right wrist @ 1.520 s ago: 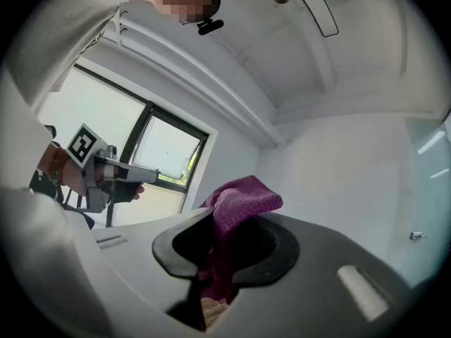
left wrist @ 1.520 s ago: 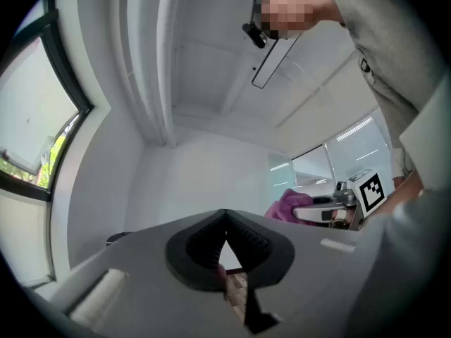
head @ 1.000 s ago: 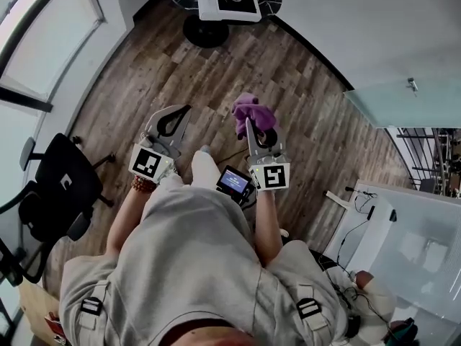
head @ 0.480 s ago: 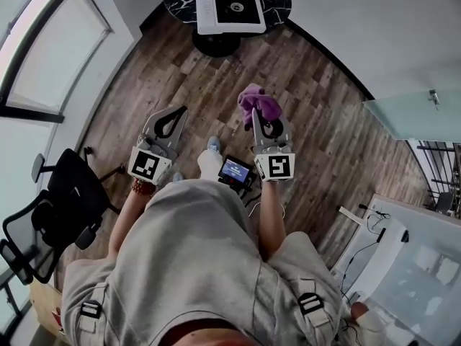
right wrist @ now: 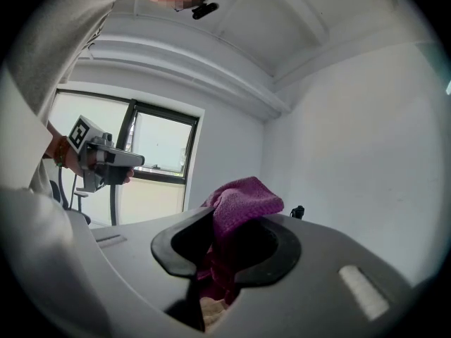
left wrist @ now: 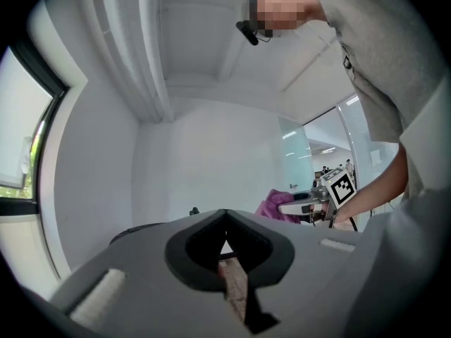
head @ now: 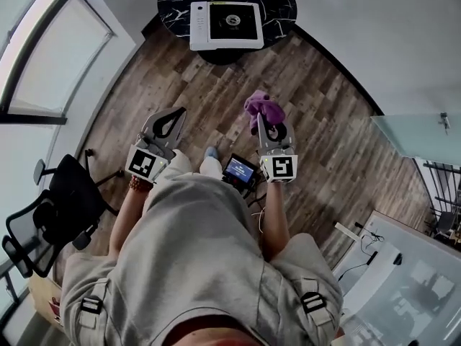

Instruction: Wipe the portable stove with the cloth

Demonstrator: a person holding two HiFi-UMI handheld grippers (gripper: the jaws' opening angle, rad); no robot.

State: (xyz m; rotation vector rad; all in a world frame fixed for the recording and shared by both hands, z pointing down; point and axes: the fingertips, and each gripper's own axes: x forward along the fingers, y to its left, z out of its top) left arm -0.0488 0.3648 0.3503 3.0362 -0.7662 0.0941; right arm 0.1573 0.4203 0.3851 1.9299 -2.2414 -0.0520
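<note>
The white, square portable stove (head: 225, 25) sat on a round black marbled counter (head: 284, 9). Well short of the stove, the right claw (head: 266, 121) was clamped on a soft purple terry cloth (head: 263, 105). The left claw (head: 176, 115) was closed and empty. The cloth looked light and floppy, and was probably best pinched at a bunched fold.

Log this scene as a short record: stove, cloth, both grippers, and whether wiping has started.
stove: white square portable stove, on round black marble table, ahead
cloth: purple terry cloth, held above wooden floor
left gripper: shut, empty
right gripper: shut on the cloth
wiping: not started; cloth well clear of stove
</note>
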